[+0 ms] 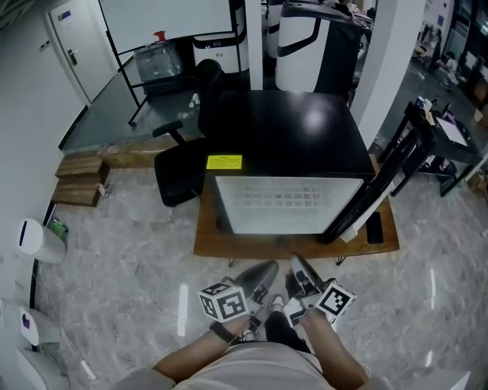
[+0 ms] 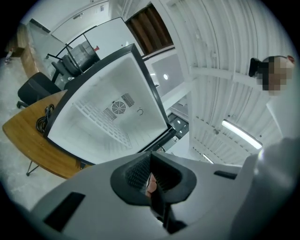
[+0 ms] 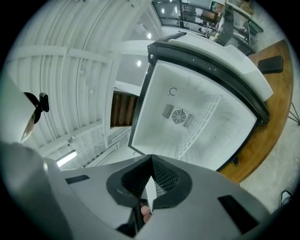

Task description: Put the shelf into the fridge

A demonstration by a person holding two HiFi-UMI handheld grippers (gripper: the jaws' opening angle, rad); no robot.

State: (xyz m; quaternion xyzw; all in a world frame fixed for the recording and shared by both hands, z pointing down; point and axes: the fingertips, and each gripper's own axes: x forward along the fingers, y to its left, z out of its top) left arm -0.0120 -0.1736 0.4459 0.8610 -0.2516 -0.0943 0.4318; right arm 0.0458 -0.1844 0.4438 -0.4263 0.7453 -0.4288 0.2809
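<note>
Head view shows the left gripper (image 1: 259, 276) and right gripper (image 1: 303, 276) held low by the person's waist, short of the table's (image 1: 221, 245) front edge, each with jaws pressed together on nothing. The fridge (image 1: 290, 152) lies open on that table with the white wire shelf (image 2: 101, 123) inside, so the hands probably rest because the job is done.

- A yellow label (image 1: 224, 161) lay on the black top of the fridge (image 1: 290, 129); its print was too small to read.
- Two marker cubes (image 1: 223, 302) bore black-and-white square patterns (no letters or numbers).
- A small door sign (image 1: 64, 15) was illegible.
</note>
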